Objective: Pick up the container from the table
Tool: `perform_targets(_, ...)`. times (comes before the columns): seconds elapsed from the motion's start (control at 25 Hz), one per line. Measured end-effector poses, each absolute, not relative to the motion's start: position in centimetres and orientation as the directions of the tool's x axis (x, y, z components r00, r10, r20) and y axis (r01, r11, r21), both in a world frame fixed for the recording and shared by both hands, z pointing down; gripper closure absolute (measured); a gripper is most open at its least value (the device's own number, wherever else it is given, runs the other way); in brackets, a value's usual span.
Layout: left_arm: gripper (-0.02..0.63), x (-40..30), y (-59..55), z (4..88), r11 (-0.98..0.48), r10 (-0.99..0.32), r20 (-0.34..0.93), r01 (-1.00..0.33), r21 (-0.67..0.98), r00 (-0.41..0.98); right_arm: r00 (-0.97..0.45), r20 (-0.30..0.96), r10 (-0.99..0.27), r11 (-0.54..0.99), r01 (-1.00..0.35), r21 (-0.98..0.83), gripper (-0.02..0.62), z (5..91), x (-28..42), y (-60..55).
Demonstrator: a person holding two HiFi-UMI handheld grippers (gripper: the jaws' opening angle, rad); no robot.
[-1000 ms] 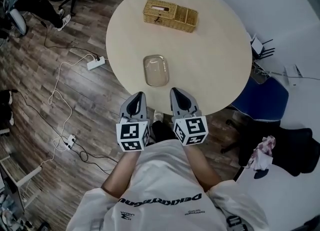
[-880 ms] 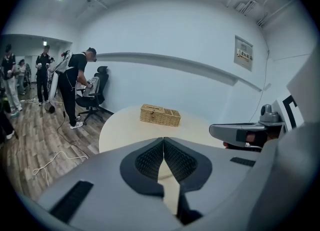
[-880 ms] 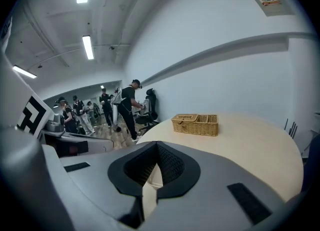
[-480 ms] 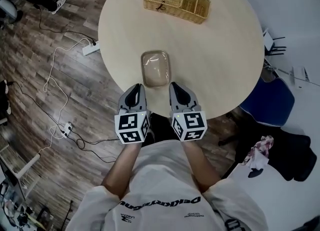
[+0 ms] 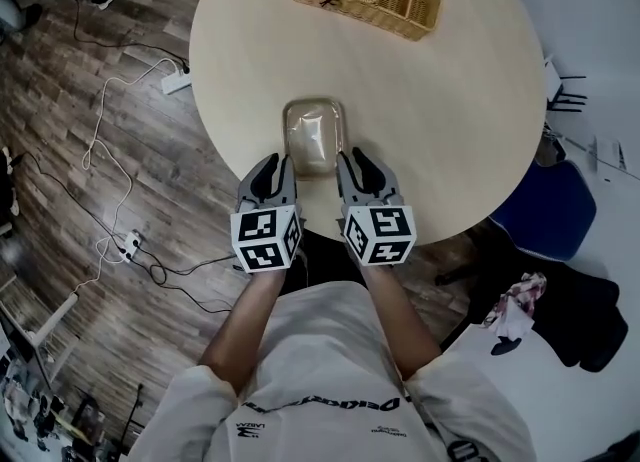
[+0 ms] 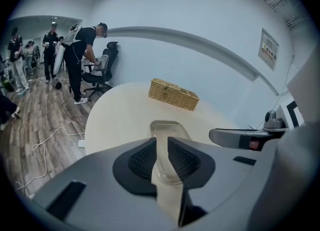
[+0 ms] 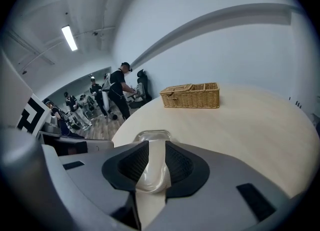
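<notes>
Head view: the container lies on the counter, long axis running along the fingers' line, its near end between left gripper and right gripper, equally near. Left fingers stand slightly apart, empty; right fingers are opening, gripping nothing.

Bright even indoor light, ceiling strip lights, soft shadows, fisheye edges, dark corners

Shared office or lab floor here: round tabletop on wood-plank flooring, a power strip and loose cables trailing across it, a black office chair, people standing in the background, strip lights overhead.
</notes>
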State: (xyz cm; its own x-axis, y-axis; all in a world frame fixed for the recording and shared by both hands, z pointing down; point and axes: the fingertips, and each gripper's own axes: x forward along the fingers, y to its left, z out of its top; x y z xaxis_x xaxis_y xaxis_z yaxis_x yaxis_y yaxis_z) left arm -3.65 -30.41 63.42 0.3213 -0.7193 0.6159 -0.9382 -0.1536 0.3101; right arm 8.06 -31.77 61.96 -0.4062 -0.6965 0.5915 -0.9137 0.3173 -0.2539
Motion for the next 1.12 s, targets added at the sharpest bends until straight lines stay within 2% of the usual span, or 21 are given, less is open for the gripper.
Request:
perform_targets(0.8, 0.518, -3.7, -32.2, 69.7, -0.084, -0.668, 0.676, -0.934, 0.347, 0.311, -0.426, 0.668, -0.610, 0.243, -0.903, -0.354, 0.488, 68.7, 8.8, -33.6)
perform_targets(1.12, 0.560, -3.1, -32.3, 69.8, -0.054, -0.652, 0.656, -0.887, 0.460, 0.380, -0.510, 0.639, -0.575, 0.203, -0.846, -0.492, 0.522, 69.1, 8.6, -33.5)
